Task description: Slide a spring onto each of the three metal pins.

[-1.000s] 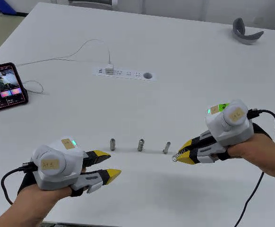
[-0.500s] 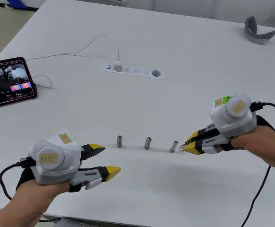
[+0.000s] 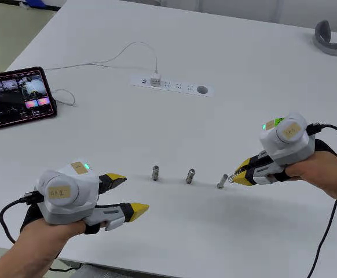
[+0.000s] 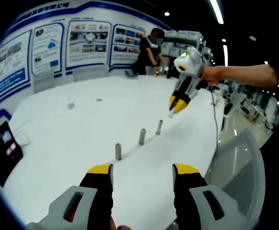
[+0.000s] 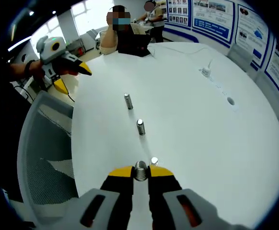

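Spring: a small coil [image 3: 232, 179] is pinched at the tips of the right gripper [image 3: 242, 175], just beside the top of the bare pin [image 3: 222, 182]. Whether coil and pin touch cannot be told.
Right claw: the jaws are nearly closed, gripping only the coil. In the right gripper view the coil end sits between the yellow tips, with the bare pin just past it.
Bare pin: it stands on the table [image 3: 215, 243] as the end of a row of three, on the right gripper's side.
Other pins: the middle pin [image 3: 190, 176] is next to the bare pin and the far pin [image 3: 155, 172] is beyond it. Each already wears a coil, with even gaps between them.
Left claw: the left gripper [image 3: 129, 194] is well apart from the bare pin, past the far pin. Its jaws are spread wide and hold nothing.
Open room: bare table top lies all around the row, up to the power strip [image 3: 171, 87] well beyond the bare pin.
Edges: the near table edge runs close under the left gripper. The tablet [image 3: 15, 98] lies toward the left edge, far from the bare pin. A cable [image 3: 99, 62] runs from the strip.
Beyond the edge: a mesh chair [image 5: 43, 158] stands by the table on the near side of the bare pin.
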A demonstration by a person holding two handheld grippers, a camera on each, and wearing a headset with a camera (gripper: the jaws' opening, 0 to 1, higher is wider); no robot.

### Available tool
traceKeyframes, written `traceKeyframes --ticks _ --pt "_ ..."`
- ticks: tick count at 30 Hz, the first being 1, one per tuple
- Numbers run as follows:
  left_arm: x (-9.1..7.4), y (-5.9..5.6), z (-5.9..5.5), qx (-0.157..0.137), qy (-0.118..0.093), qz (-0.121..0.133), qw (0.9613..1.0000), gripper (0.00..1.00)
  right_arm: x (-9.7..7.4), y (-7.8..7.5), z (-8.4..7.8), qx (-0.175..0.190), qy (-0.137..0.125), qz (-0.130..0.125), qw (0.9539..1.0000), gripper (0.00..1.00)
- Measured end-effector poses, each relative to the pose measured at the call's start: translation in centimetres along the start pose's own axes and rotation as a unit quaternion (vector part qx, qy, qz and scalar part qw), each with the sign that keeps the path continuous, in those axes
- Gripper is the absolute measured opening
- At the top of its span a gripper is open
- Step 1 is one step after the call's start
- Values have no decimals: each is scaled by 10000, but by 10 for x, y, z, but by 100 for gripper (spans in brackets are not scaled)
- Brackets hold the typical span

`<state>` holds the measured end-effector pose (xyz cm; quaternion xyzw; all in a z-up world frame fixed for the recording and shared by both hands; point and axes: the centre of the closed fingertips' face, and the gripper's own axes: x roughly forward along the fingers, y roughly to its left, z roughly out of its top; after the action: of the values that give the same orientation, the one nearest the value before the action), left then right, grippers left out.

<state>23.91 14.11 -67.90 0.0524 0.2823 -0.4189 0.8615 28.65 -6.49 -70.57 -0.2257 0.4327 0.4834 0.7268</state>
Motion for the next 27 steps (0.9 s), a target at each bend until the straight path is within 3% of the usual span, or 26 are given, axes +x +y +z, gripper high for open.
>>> traceKeyframes --ticks 11,27 --pt "-7 8 -4 -134 10 164 9998 54 14 -15 -5 -54 140 -112 9998 13" --pt "-13 12 -13 -257 73 261 9993 54 28 -24 -4 -101 221 -17 9997 13"
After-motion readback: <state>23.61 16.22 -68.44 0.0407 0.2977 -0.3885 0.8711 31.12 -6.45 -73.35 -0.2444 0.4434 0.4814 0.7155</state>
